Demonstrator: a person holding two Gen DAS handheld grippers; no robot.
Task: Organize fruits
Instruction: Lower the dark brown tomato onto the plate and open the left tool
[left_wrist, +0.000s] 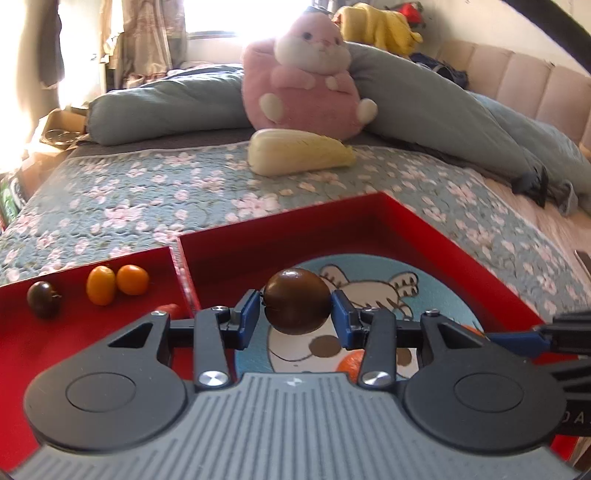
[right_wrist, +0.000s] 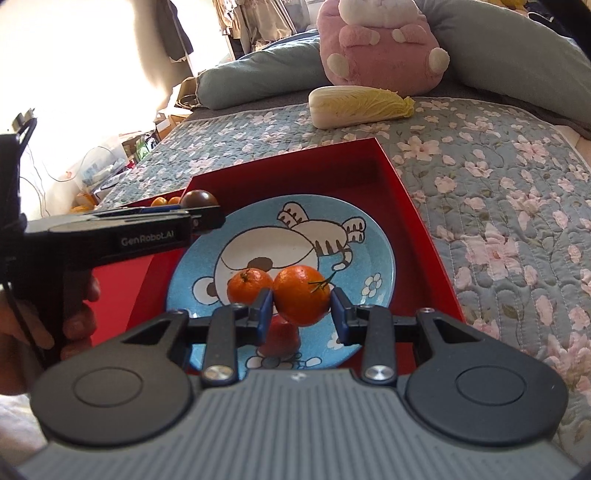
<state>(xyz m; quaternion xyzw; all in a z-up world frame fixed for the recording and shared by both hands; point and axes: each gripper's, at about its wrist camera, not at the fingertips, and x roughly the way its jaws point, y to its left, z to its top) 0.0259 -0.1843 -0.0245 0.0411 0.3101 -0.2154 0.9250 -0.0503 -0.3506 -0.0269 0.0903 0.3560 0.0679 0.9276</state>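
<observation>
Task roughly midway, by my judgement: both my tools are loaded and sorting is unfinished. My left gripper is clenched on a dark brown cherry tomato, held above the cartoon plate in the larger red box. My right gripper grasps a mandarin with a stem, held over the plate at about 6 o'clock. A second mandarin lies on the plate, touching the held one at its 9 o'clock; a red fruit, partly hidden, sits beneath. The smaller red tray, at 9 o'clock of the box, contains another dark tomato and two kumquats. The napa cabbage lies beyond, at 12 o'clock, on the floral quilt.
</observation>
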